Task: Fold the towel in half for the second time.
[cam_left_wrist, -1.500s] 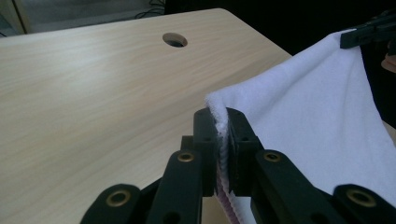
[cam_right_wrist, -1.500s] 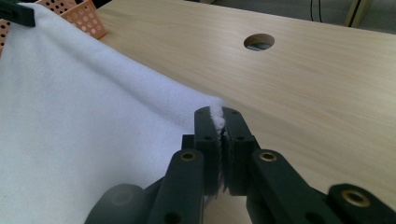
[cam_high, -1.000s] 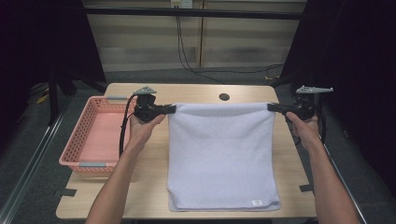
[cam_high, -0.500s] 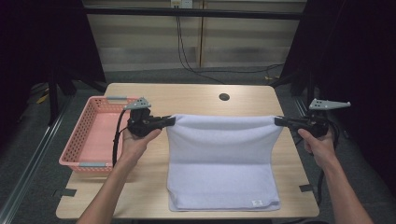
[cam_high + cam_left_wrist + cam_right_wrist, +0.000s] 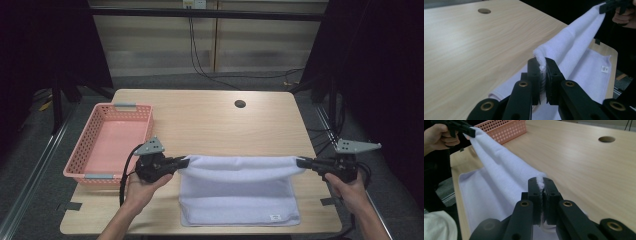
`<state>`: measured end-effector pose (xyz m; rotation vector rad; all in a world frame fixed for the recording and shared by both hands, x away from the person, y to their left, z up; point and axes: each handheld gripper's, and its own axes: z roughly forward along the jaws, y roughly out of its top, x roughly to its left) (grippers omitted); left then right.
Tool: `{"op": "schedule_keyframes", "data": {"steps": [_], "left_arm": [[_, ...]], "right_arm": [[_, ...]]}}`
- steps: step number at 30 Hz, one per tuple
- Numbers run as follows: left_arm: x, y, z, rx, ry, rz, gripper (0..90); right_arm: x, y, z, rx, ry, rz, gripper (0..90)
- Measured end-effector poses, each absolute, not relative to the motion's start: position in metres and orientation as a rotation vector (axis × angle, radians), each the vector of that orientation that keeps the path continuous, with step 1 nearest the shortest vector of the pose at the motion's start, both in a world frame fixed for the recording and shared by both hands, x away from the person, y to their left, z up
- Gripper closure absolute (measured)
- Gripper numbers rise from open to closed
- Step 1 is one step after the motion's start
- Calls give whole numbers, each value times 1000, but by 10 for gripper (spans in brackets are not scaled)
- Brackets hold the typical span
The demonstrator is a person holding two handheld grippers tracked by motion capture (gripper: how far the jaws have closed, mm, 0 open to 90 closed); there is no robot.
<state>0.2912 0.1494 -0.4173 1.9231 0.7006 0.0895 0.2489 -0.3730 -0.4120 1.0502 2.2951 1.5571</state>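
A white towel (image 5: 239, 200) lies on the near part of the wooden table (image 5: 210, 125), with its far edge lifted and stretched between both grippers. My left gripper (image 5: 181, 162) is shut on the towel's left corner (image 5: 541, 61). My right gripper (image 5: 302, 162) is shut on the right corner (image 5: 540, 182). The raised edge sags slightly in the middle above the flat lower layer (image 5: 240, 212). A small label (image 5: 274, 217) sits near the towel's front right corner. In the left gripper view the right gripper (image 5: 602, 8) shows at the top right. In the right gripper view the left gripper (image 5: 470, 131) shows at the top left.
A pink perforated basket (image 5: 109, 142) stands on the table's left side, just beyond my left hand. A round cable hole (image 5: 240, 104) sits in the far part of the tabletop. Dark floor and cables surround the table.
Both grippers have drawn the towel's held edge toward the near side of the table, folding the towel over itself. The visible flat part has become shorter.
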Motion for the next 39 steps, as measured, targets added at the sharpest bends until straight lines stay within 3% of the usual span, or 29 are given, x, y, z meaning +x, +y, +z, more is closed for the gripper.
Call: {"op": "schedule_keyframes", "data": {"steps": [12,22,27,30,33,39], "left_arm": [[251,156,-463,2050,693,-17,838],[228,163,-474,2115,625,-109,815],[220,174,-468,2078,601,-145,711],[227,179,-462,2021,635,-142,624],[240,168,-462,2054,652,-88,613],[263,139,-482,2164,663,-150,617]], "right_arm": [[199,-371,-463,1121,2430,1509,837],[176,-371,-467,1082,2552,1415,773],[167,-368,-462,1074,2549,1413,692],[168,-367,-458,1105,2485,1441,685],[177,-357,-459,1151,2440,1409,628],[203,-325,-479,1218,2520,1258,582]]}}
